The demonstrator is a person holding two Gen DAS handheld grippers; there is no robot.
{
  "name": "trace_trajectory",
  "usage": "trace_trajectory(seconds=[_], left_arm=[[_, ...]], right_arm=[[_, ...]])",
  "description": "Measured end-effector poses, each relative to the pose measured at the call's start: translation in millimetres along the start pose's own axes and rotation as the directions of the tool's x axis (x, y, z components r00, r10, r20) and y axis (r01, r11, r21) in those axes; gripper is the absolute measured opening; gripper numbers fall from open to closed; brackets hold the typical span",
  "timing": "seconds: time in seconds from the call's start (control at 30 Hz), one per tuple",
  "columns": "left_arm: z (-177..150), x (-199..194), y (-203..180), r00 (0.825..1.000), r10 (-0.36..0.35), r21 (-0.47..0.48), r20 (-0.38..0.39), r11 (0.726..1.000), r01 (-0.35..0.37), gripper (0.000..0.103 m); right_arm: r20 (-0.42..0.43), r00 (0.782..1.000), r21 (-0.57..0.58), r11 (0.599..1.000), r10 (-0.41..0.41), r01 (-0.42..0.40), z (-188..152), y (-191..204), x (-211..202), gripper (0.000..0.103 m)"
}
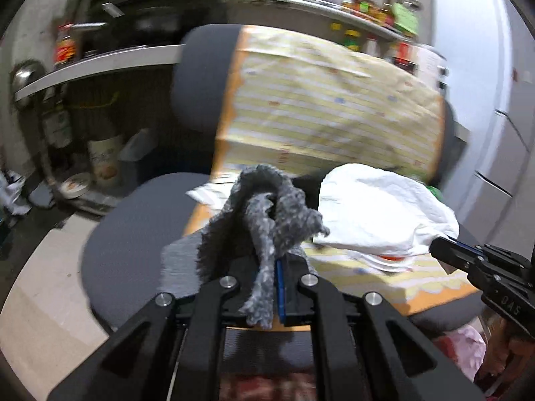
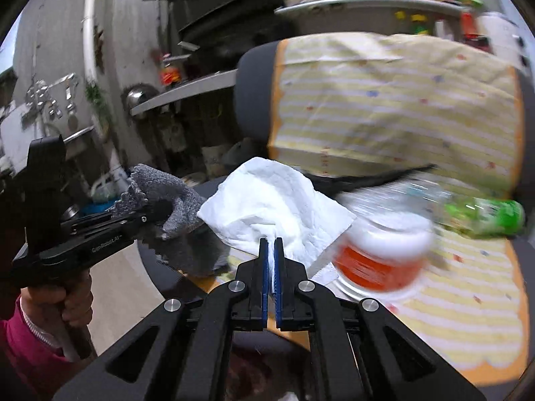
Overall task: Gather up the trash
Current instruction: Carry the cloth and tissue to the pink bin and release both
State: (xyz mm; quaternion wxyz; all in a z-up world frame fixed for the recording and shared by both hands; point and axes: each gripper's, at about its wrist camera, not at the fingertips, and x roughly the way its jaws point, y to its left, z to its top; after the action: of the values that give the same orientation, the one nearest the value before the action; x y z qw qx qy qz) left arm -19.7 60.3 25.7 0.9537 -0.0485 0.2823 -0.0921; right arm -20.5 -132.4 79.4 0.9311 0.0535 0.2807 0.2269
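Covering the grey chair [image 1: 133, 234], a yellow striped cloth [image 1: 327, 107] carries the items. The white tissue [image 2: 274, 207] lies on the seat, pinched at its near edge by the right gripper [image 2: 271, 254] jaws. The left gripper [image 1: 271, 277] jaws clamp a grey knitted rag [image 1: 264, 207] (hanging loosely). An orange-and-white jar [image 2: 381, 257] sits beside the tissue.

Grey office chair [image 1: 133, 234] draped in a yellow striped cloth [image 1: 327, 100]. Behind it, metal shelves [image 1: 100, 67] crowded with bottles. Pale tiled floor [image 1: 43, 300]; grey wall [image 2: 50, 50] with white pipe [image 2: 88, 33].
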Motion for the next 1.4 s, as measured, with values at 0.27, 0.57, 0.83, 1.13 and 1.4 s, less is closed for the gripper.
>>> trace_trajectory(seconds=[0.27, 0.57, 0.83, 1.13, 1.4], left_arm=[[-17.0, 1.6, -94.7, 0.97, -0.241, 0.121, -0.044, 0.962, 0.244, 0.005], [-30.5, 2.8, -203.7, 0.865, -0.489, 0.231, -0.111, 0.834, 0.501, 0.005], [-32.4, -8.5, -285.5, 0.745, -0.654, 0.264, -0.128, 0.702, 0.662, 0.005], [-59.8, 7.1, -306.0, 0.719, -0.669, 0.237, -0.186, 0.68, 0.694, 0.005], [-66.5, 9.8, -309.6, 0.722, -0.662, 0.246, -0.203, 0.679, 0.691, 0.005]], right_arm=[[0.018, 0.976, 0.129, 0.968, -0.218, 0.213, -44.7, -62.1, -81.0, 0.003], [-0.019, 0.906, 0.287, 0.866, -0.422, 0.409, -90.0, -118.1, -151.3, 0.003], [-0.057, 0.812, 0.349, 0.751, -0.58, 0.561, -126.5, -142.9, -208.7, 0.004], [-0.182, 0.724, 0.416, 0.615, -0.666, 0.67, -189.3, -171.7, -246.3, 0.004], [-0.346, 0.672, 0.455, 0.509, -0.654, 0.73, -232.8, -197.2, -240.2, 0.004]])
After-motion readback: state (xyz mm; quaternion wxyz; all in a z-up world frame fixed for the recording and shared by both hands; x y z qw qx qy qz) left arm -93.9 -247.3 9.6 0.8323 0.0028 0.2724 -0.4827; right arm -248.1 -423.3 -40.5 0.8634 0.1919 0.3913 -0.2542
